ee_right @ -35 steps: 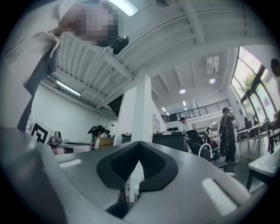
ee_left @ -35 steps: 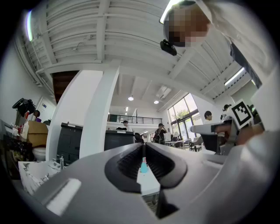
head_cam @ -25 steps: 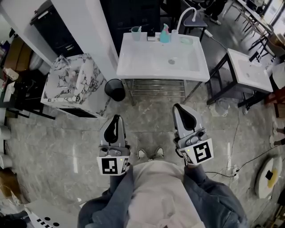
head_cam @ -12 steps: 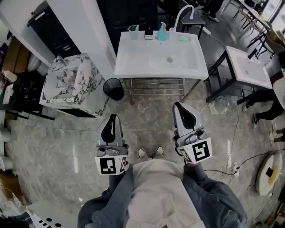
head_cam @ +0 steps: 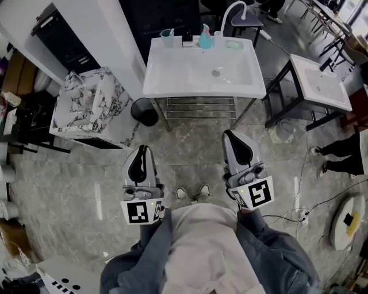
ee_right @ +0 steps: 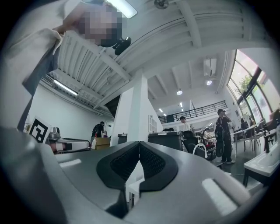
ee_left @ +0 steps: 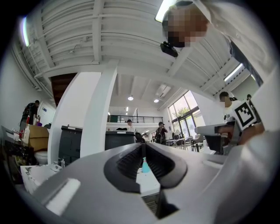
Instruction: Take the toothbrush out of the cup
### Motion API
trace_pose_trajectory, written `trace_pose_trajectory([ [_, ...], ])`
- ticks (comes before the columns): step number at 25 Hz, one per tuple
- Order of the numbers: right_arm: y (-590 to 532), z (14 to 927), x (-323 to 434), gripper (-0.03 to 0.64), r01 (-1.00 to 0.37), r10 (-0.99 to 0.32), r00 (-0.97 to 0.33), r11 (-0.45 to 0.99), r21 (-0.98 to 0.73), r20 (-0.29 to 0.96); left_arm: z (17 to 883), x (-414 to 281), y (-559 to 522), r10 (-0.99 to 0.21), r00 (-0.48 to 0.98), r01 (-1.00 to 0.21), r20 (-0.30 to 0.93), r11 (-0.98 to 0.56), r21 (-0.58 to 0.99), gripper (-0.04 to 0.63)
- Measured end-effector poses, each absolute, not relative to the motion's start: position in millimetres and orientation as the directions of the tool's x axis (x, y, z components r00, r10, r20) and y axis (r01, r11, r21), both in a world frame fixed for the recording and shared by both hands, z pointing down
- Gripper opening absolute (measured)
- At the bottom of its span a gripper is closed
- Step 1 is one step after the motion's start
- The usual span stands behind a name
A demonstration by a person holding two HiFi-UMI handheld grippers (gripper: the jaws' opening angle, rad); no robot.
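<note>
A pale green cup (head_cam: 167, 37) stands on the back left corner of the white sink (head_cam: 172, 80), far ahead of me in the head view. The toothbrush in it is too small to make out. A teal bottle (head_cam: 204, 38) and a curved white faucet (head_cam: 230, 14) stand along the sink's back edge. My left gripper (head_cam: 141, 149) and right gripper (head_cam: 229, 135) are held over the floor in front of my body, well short of the sink, both shut on nothing. In the left gripper view the teal bottle (ee_left: 145, 166) shows just below the closed jaw tips (ee_left: 144, 146).
A marble-patterned cabinet (head_cam: 92, 106) and a black bin (head_cam: 144, 111) stand left of the sink. A second white basin on a dark frame (head_cam: 319, 86) is at the right, with a person's legs (head_cam: 339, 158) beside it. Cables (head_cam: 293, 215) lie on the floor at the right.
The sink and cup have drifted slightly up and left in the head view. A person's legs have come in at the right edge. Both grippers stay shut.
</note>
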State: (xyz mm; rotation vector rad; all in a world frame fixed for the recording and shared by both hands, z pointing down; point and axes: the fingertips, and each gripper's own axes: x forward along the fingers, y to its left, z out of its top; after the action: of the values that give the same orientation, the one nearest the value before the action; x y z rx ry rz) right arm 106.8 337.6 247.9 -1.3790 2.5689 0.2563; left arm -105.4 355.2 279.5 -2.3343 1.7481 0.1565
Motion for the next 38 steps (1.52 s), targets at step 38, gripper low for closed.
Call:
trace_pose_trajectory([
  [38, 256, 260, 153, 0.006, -0.828, -0.780, -0.549, 0.557, 0.068, -0.300, 286, -75, 265, -0.932, 0.254, -0.965, -0.260, -0.227, -0.130, 0.089],
])
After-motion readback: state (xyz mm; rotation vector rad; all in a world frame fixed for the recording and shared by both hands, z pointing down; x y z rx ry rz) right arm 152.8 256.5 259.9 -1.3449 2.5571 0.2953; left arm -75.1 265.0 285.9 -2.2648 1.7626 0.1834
